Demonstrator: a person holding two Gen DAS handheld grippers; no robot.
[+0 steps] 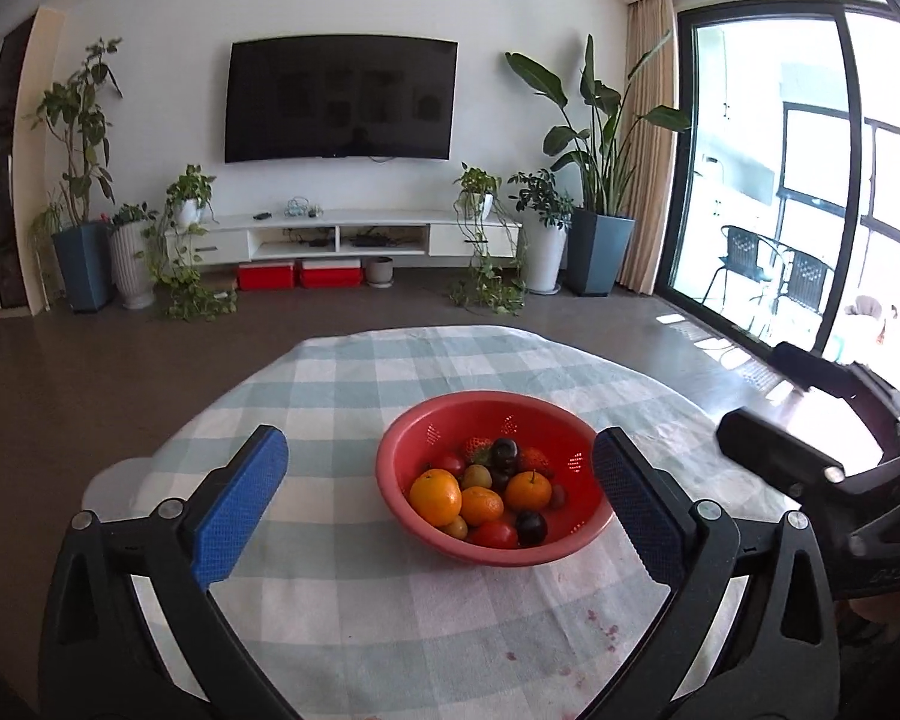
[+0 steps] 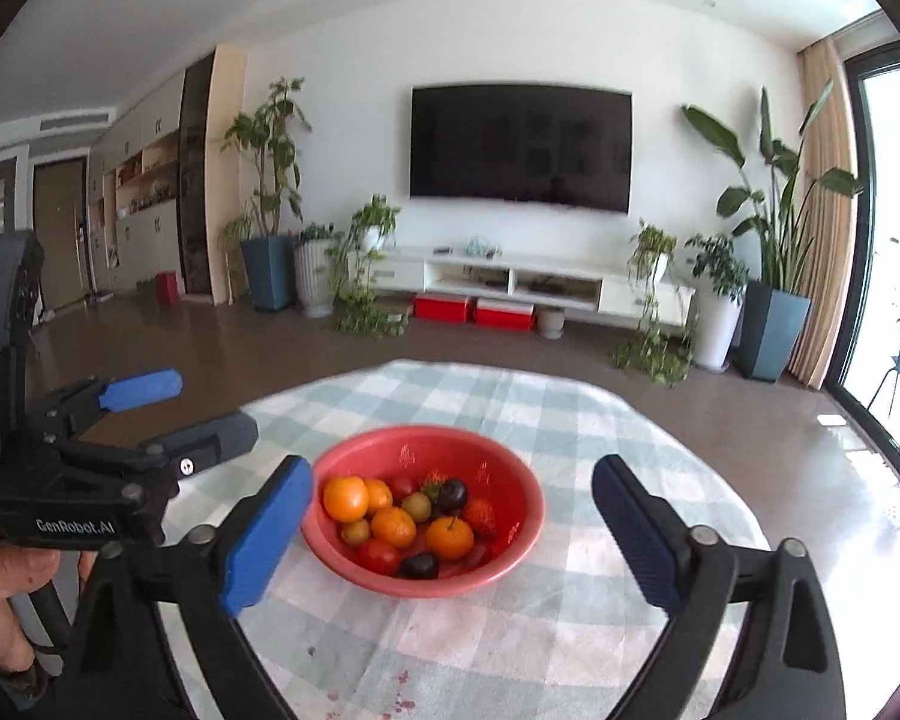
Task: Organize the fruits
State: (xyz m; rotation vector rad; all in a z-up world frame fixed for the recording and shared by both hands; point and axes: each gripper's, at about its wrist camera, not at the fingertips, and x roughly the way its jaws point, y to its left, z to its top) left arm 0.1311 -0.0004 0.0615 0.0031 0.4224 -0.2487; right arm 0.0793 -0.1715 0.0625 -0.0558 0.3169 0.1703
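Behind my two released tongs, left gripper (image 1: 441, 501) and right gripper (image 2: 453, 531), the checked tablecloth (image 1: 330, 612) shows only stains, and ahead between their fingers all fruits sit in the red perforated plastic bowl (image 1: 417, 438), so I judge the organizing finished.

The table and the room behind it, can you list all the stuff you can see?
bowl: one, red, on the checked cloth
oranges: three, orange, in the bowl
dark plums: at least two, near black, in the bowl
strawberries: two or so, red, far side of the bowl
tablecloth: one, pale green and white check, red stains near its front
television: one, black, on the wall
potted plants: several, green, beside the cabinet
left gripper: open, empty
right gripper: open, empty
hand: one, holding the left gripper
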